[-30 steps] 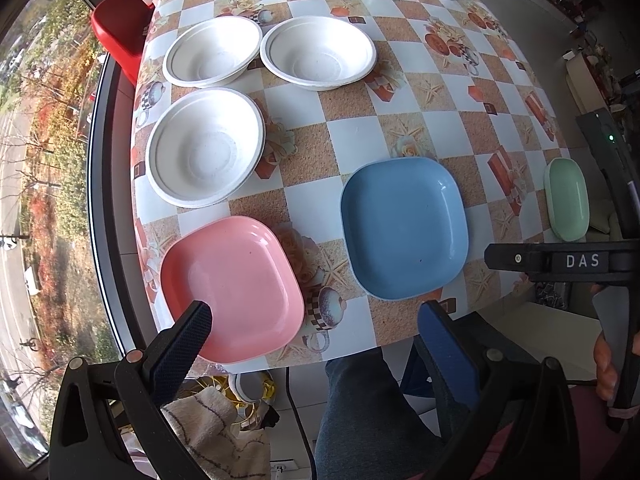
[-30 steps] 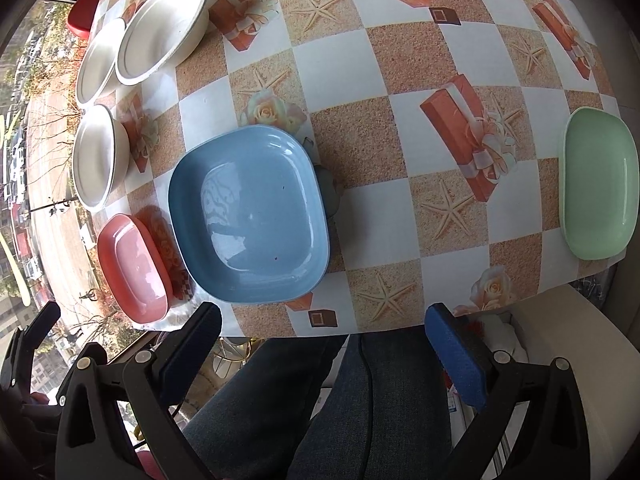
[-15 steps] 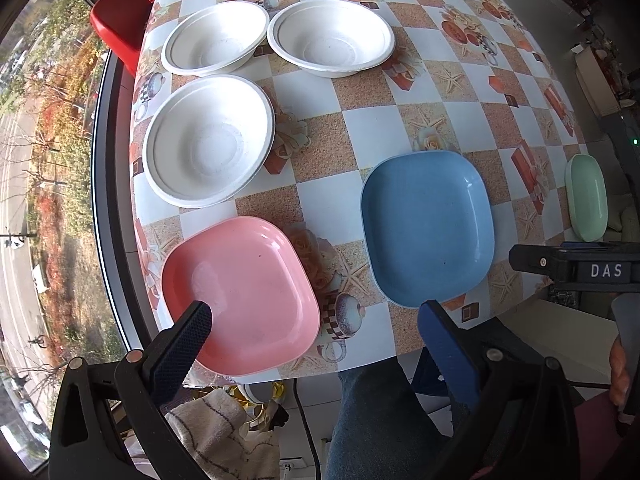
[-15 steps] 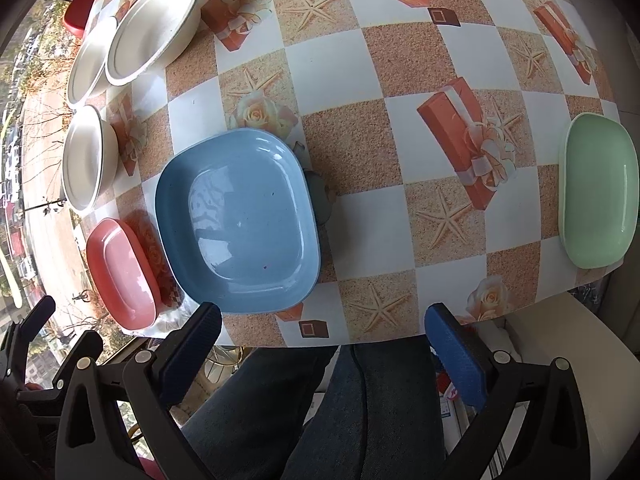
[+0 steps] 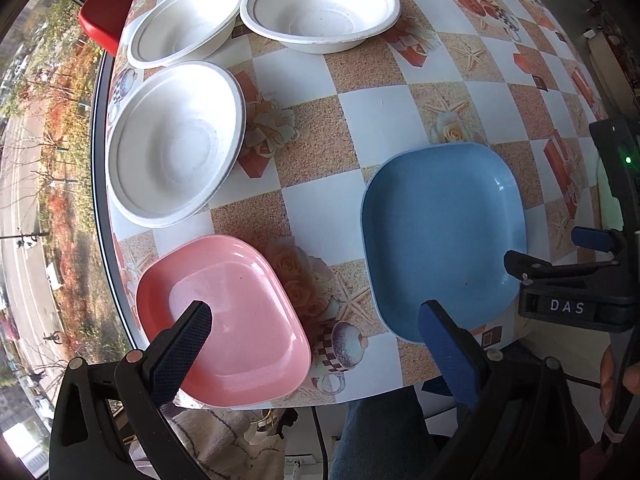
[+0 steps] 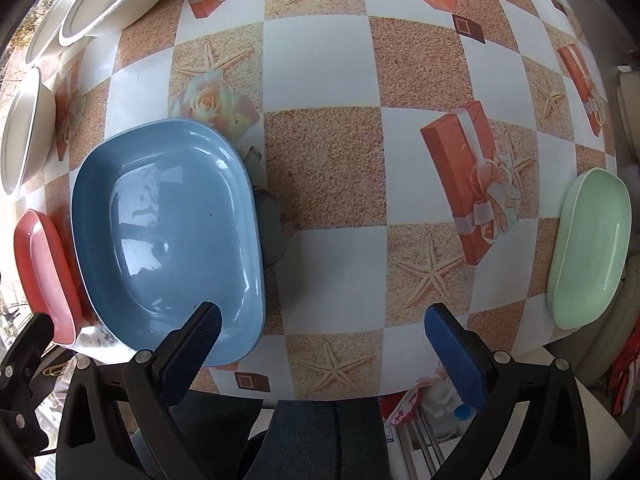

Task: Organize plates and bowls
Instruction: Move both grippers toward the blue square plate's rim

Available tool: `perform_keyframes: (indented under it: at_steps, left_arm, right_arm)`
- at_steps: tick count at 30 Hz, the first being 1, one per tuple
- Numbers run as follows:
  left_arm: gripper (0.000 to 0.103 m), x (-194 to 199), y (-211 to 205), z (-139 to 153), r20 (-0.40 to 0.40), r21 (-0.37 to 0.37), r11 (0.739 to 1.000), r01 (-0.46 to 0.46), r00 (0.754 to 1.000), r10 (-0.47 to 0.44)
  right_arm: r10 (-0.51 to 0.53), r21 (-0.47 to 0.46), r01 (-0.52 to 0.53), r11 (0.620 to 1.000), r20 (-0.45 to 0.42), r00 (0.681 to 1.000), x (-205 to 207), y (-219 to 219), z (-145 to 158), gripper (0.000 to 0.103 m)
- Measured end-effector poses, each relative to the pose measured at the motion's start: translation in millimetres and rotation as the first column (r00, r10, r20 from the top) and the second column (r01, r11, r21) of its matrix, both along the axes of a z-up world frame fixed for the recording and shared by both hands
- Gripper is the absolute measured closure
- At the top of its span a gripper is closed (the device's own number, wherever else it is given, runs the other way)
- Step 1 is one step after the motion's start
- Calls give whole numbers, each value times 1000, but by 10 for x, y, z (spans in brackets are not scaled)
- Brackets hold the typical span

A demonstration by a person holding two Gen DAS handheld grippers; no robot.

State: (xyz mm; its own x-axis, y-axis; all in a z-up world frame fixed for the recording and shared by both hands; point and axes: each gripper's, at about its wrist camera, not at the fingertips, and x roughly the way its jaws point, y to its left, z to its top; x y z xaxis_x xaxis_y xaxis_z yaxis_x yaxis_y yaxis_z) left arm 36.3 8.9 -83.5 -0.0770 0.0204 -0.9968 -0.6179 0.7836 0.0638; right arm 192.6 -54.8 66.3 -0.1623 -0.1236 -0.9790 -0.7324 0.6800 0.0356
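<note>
Table (image 6: 320, 60): checked cloth in white and sandy squares, printed with starfish, roses and gift boxes.

Pink plate (image 5: 224, 320): rounded square, right way up, at the near left corner of the table, its near edge at the table's rim. Long axis runs near to far, slightly slanted.

Blue plate (image 5: 440, 236): rounded square, right way up, near edge of the table, to the right of the pink plate and apart from it; a strip of printed cloth lies between them. Long axis near to far.

Green plate (image 6: 588, 248): right way up, at the near right edge of the table, well apart from the blue plate, with open cloth between.

Three white bowls, all open side up, on the far left part of the table: one (image 5: 176, 144) just beyond the pink plate, one (image 5: 184, 22) farther back by the left edge, one (image 5: 320, 8) to its right. The two far bowls sit nearly rim to rim.

Left gripper (image 5: 316, 324): jaws spread wide, holding nothing; its left finger shows in front of the pink plate, its right finger in front of the blue plate's near edge.

Right gripper (image 6: 320, 328): jaws spread wide, empty; its left finger shows over the blue plate's near right corner.

Red chair back (image 5: 104, 16): beyond the table's far left corner, beside the window.

Person's legs (image 6: 320, 440): in blue trousers, under the near edge.
</note>
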Motion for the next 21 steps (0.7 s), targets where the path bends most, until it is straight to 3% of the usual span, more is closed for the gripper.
perform_keyframes:
  at_steps: [6, 15, 20, 21]
  left_arm:
    - [0, 213, -77, -168, 16, -8, 1000, -2, 1000, 2]
    - [0, 441, -255, -459, -5, -62, 998, -16, 1000, 16]
    - [0, 497, -270, -606, -11, -67, 995, -74, 997, 73]
    - [0, 480, -257, -627, -18, -62, 994, -88, 996, 87]
  right_arm:
    - [51, -17, -50, 999, 77, 996, 4, -2, -239, 1]
    - [33, -62, -28, 998, 85, 996, 234, -494, -448, 1]
    - [30, -37, -29, 999, 36, 999, 390, -783, -548, 1]
    - [40, -12, -40, 999, 48, 998, 337, -652, -570, 1]
